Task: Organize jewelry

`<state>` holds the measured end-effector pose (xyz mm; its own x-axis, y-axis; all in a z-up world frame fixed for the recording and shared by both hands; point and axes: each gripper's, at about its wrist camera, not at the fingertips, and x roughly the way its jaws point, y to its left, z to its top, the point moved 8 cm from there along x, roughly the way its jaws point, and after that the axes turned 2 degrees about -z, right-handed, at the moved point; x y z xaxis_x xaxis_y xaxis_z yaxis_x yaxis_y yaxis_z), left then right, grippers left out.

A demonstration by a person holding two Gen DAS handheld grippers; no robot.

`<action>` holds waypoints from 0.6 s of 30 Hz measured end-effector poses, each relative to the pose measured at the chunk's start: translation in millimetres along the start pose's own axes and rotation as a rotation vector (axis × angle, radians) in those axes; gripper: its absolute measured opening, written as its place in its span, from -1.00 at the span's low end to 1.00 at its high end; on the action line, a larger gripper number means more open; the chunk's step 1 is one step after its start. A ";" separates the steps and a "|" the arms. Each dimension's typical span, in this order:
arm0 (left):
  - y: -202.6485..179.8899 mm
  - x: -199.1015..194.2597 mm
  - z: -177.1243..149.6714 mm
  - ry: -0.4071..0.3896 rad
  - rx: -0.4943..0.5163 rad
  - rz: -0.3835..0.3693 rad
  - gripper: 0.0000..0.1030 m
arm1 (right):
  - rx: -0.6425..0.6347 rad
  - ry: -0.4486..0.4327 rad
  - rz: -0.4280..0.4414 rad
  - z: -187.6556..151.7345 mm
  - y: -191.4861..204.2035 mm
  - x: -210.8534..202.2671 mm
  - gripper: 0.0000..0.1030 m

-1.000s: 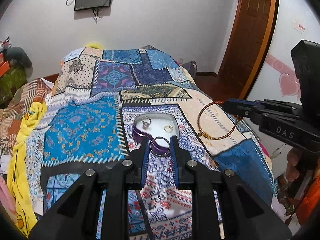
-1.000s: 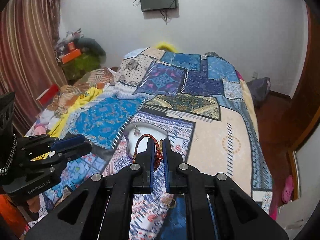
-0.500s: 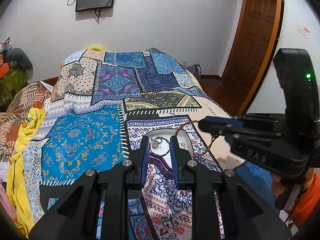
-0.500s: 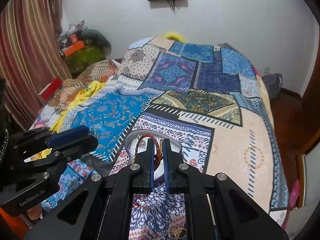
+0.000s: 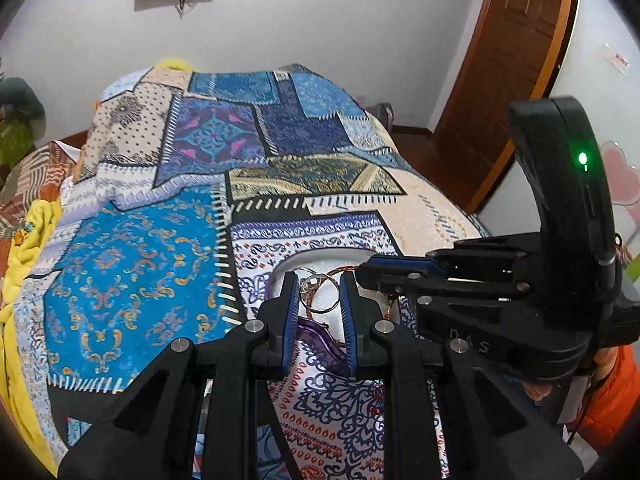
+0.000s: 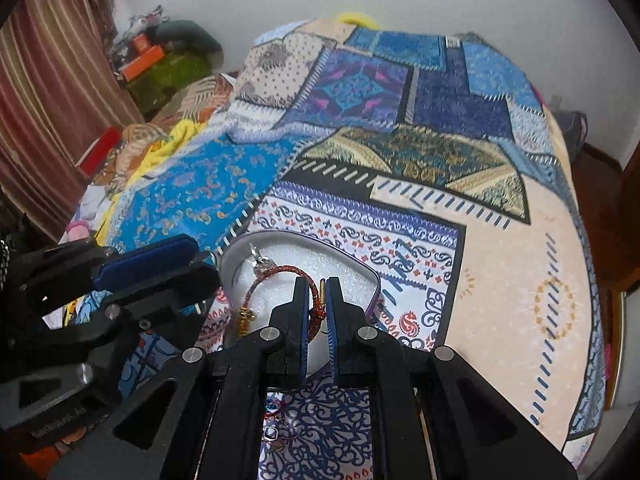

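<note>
A white tray with a purple rim (image 5: 316, 258) (image 6: 362, 270) lies on the patchwork bedspread. My left gripper (image 5: 319, 282) hangs just over the tray's near edge, shut on a thin silver hoop (image 5: 326, 309) that spans its blue pads. A small silver ring (image 5: 310, 280) shows right behind the hoop. My right gripper (image 6: 317, 306) is shut on a red braided bracelet (image 6: 276, 270), which dangles over the tray with its gold clasp (image 6: 244, 318) low at the left. In the left wrist view, the right gripper (image 5: 366, 276) reaches in from the right, close beside my left fingers.
The bedspread (image 5: 132, 276) (image 6: 520, 280) covers the whole bed. A few small jewelry pieces (image 6: 276, 434) lie on it under my right gripper. A brown door (image 5: 508, 60) stands at the right. Clutter and a curtain (image 6: 52, 80) fill the left side.
Both grippers have moved forward and down to the tray with their pieces still held. The right gripper and its bracelet came in from the right, over the tray.
</note>
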<state>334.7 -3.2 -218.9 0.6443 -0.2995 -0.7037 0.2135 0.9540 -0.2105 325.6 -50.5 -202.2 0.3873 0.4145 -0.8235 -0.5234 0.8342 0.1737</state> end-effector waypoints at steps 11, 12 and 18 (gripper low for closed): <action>-3.1 17.2 -6.0 0.050 0.010 -0.019 -0.62 | -0.018 0.033 0.014 -4.2 -5.3 -5.4 -0.81; -4.0 18.0 -6.1 0.053 0.012 -0.020 -0.62 | -0.024 0.032 0.006 -3.6 -6.0 -5.2 -0.80; -12.6 20.8 -7.0 0.067 0.037 -0.026 -0.62 | -0.032 0.000 -0.034 -3.7 -14.9 -16.8 -0.64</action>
<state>340.2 -21.3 -235.6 0.5880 -0.3218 -0.7421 0.2578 0.9442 -0.2051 324.0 -71.2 -193.0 0.4049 0.3860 -0.8289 -0.5341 0.8356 0.1282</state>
